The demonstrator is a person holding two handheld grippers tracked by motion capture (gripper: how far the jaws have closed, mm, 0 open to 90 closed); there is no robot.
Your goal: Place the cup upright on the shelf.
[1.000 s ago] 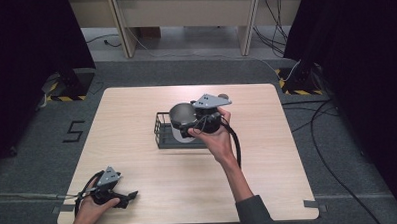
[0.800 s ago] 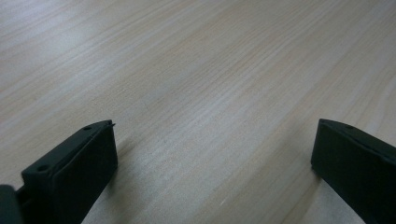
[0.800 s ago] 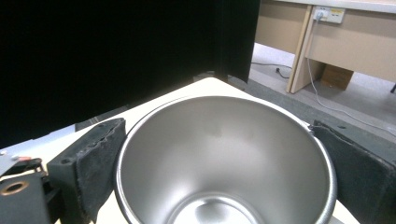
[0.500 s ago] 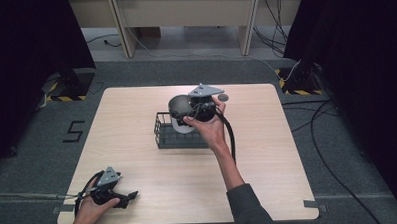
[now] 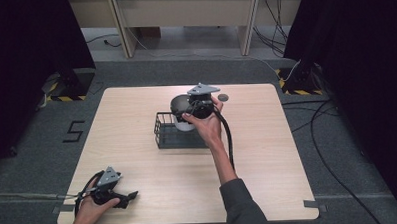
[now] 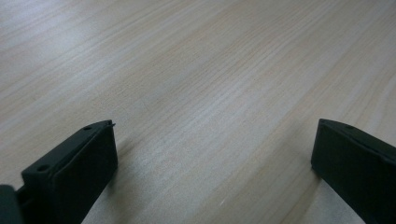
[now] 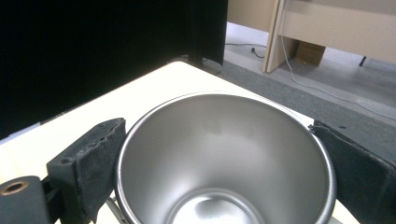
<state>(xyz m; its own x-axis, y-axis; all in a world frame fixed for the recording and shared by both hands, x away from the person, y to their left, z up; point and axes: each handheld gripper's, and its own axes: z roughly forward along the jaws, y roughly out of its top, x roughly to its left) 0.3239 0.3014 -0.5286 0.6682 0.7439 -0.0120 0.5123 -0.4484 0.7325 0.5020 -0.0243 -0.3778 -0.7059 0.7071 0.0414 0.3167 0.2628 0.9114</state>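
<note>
Right gripper (image 7: pixel 219 158) hides steel cup (image 7: pixel 224 154) base

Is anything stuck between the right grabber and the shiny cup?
No. The right gripper has its jaws directly against the metal cup, one on each side, with nothing visible between them, above the black wire basket.

steel cup (image 7: pixel 224 158) base cut off by bottom edge of right gripper view, its lower body hidden behind wire basket (image 5: pixel 173 135) wall in high view, small dark round thing (image 5: pixel 222 97) on table too small to identify
</note>
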